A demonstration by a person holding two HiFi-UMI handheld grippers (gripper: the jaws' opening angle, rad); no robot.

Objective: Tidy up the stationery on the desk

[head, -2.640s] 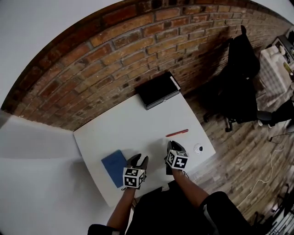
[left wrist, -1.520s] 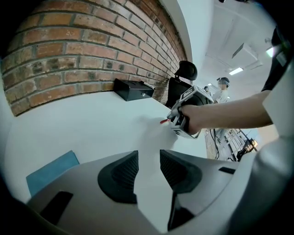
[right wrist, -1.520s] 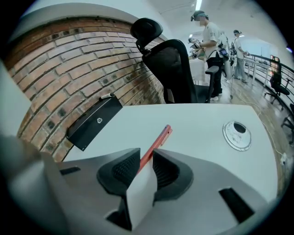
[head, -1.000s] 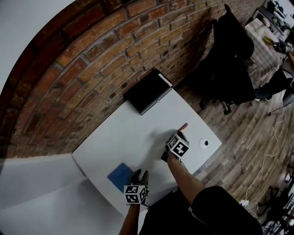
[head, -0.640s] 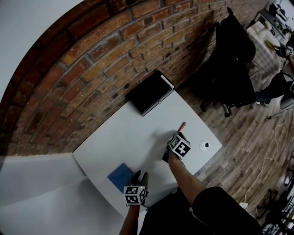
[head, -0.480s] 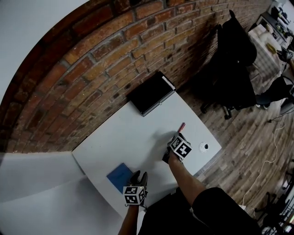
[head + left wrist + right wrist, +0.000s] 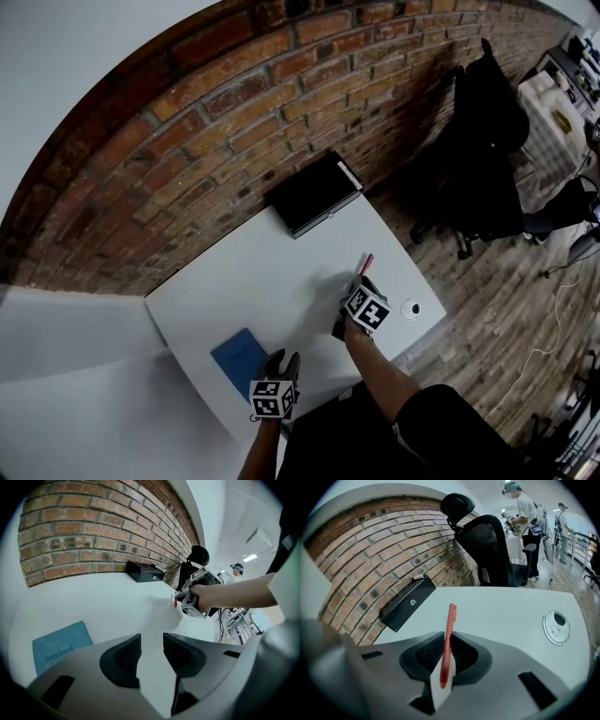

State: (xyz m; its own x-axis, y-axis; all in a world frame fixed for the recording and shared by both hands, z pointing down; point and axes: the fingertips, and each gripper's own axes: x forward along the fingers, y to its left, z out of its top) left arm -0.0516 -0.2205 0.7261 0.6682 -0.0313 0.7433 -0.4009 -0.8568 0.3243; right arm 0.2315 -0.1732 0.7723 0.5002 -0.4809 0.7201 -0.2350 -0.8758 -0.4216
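Red pen (image 7: 450, 620) sat between the pads of my right tongs (image 7: 446, 654), which had just been closing on it and pinched it along its rear half, the clip end sticking forward past the tips. In the head view that put it right of centre on the white counter (image 7: 272, 281), near the right edge and just left of a small white disc (image 7: 410, 307). I could not tell whether the pen had cleared the surface. My left tongs (image 7: 151, 651) hung with the jaws apart and nothing between them, low in the head frame at the counter's near edge, just beside the blue notebook (image 7: 236, 353) at the lower left. A black box (image 7: 314, 193) lay at the counter's upper edge, against the brick wall (image 7: 234, 103).

I judged the step in hand to be the pick-up of the pen, with the grasp made and the carry not yet begun. The notebook lay untouched, so the tidying looked early. The next move, as I read it, called for lifting the pen without letting it swivel, since it was held at 1 narrow spot, then carrying it up the frame toward the black box, the likely home for it, though I saw no opening there.
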